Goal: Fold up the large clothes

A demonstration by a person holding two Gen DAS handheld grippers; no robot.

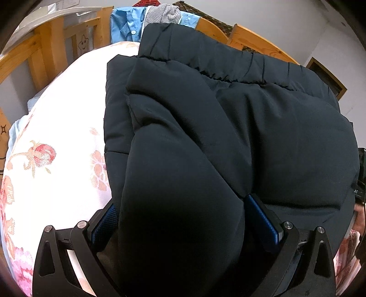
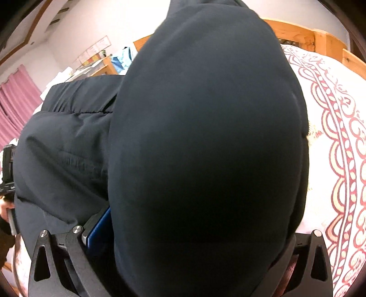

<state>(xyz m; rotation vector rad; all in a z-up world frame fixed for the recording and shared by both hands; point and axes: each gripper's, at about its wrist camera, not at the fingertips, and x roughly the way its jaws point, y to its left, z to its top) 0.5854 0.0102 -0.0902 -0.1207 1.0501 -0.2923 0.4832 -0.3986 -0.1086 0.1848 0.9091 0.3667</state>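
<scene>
A dark navy puffer jacket (image 1: pixel 240 128) lies on a bed, partly folded, with its elastic hem at the far side. My left gripper (image 1: pixel 183 219) is shut on a thick padded fold of the jacket, which bulges between the blue pads (image 1: pixel 263 219). My right gripper (image 2: pixel 201 233) is shut on another thick fold of the same jacket (image 2: pixel 205 125), which fills most of the right wrist view. Only its left blue pad (image 2: pixel 98 230) shows; the right finger is hidden by cloth.
The bed has a white floral cover (image 1: pixel 57 141) with a red patterned border (image 2: pixel 338 160). A wooden bed frame (image 1: pixel 45 45) runs around it. Blue and grey clothes (image 1: pixel 146 18) are piled at the far end. A pink curtain (image 2: pixel 16 107) hangs at the left.
</scene>
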